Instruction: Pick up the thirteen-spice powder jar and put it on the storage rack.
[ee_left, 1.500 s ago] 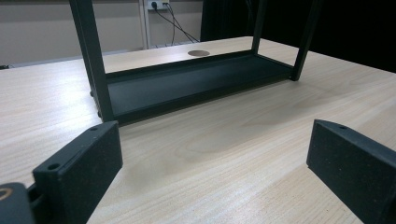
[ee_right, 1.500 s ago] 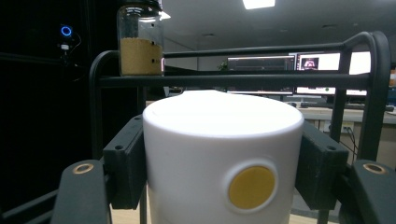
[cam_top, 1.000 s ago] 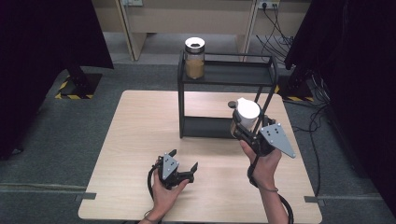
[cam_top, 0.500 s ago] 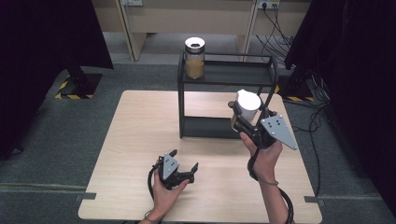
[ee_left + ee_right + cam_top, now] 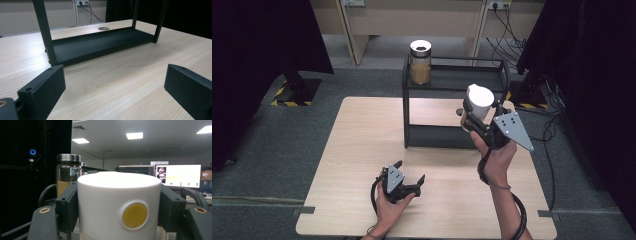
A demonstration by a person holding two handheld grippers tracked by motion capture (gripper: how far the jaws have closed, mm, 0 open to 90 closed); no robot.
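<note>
The right tool point(image 5: 476, 116) grips a white cylindrical container with a round yellow dot on its side point(image 5: 480, 100), its two black jaws pressed against the container's opposite sides, as the right gripper view shows close up point(image 5: 119, 207). It holds the container in the air just in front of the top tier of a black metal two-tier shelf rack point(image 5: 452, 79) that stands on the light wooden table point(image 5: 362, 145). A glass jar with a metal lid and tan contents point(image 5: 420, 62) sits at the left end of that top tier. The likely risks: the smooth container could slip from the side grip, its base could catch the rack's front rail, or it could knock the jar if carried too far left. The right hand point(image 5: 498, 160) is raised, forearm reaching forward, the tool angled up toward the shelf. The left tool point(image 5: 409, 172) rests low over the table near the front edge, jaws wide apart and holding nothing
</note>
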